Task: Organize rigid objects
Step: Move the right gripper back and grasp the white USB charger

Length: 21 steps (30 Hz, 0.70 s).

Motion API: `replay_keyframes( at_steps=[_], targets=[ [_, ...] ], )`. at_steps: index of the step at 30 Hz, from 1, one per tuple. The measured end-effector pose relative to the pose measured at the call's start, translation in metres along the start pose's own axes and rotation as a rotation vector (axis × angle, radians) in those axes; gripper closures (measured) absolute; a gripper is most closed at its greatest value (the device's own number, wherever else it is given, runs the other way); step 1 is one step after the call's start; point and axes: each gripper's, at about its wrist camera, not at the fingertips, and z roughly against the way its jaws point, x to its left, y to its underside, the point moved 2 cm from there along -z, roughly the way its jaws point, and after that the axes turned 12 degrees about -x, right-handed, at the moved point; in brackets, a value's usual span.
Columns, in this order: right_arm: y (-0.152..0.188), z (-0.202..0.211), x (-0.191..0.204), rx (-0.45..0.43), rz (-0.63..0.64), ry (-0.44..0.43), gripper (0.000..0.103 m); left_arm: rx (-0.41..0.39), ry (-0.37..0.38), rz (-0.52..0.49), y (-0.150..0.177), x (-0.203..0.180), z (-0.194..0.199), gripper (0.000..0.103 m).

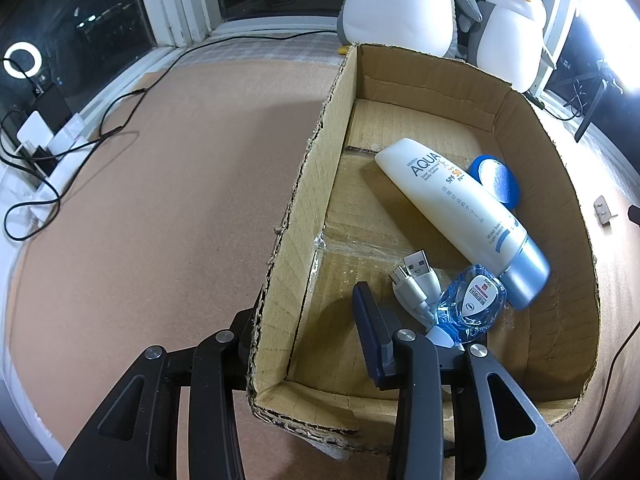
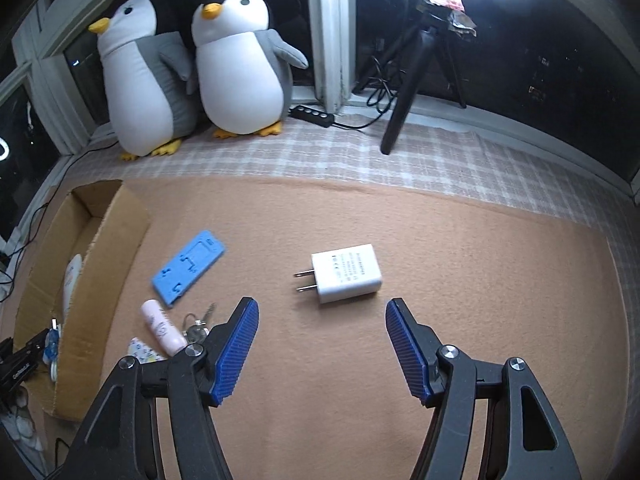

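Note:
A cardboard box [image 1: 312,184] holds a white sunscreen tube [image 1: 456,204], a blue round tin [image 1: 496,178], a white USB cable [image 1: 416,280] and a small clear blue bottle [image 1: 472,300]. My left gripper [image 1: 304,320] is open and straddles the box's left wall, one finger inside, one outside. My right gripper [image 2: 322,336] is open and empty, just short of a white charger plug [image 2: 344,274] on the tan mat. A blue flat stand [image 2: 188,266], a pink tube [image 2: 162,332] and keys [image 2: 198,326] lie left of it, beside the box [image 2: 100,280].
Two plush penguins [image 2: 240,68] stand at the window sill behind the mat. A tripod [image 2: 404,92] and a power strip [image 2: 312,114] sit at the back. Cables and chargers [image 1: 44,140] lie at the mat's far left. A small metal bracket [image 1: 604,210] lies right of the box.

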Motion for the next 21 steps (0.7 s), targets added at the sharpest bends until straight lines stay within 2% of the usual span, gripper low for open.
replay_keyframes(
  at_steps=[9,18,21],
  targets=[
    [0.003,-0.019,-0.013,0.025,0.018,-0.005,0.039,0.0,-0.002,-0.001,0.0,0.0,0.0,0.065],
    [0.003,-0.039,-0.007,0.026,0.084,-0.019,0.029,0.003,-0.006,-0.003,-0.001,0.0,0.0,0.065],
    [0.002,-0.05,-0.005,0.046,0.109,-0.016,0.028,0.004,-0.007,-0.004,-0.001,0.0,0.0,0.065]
  ],
)
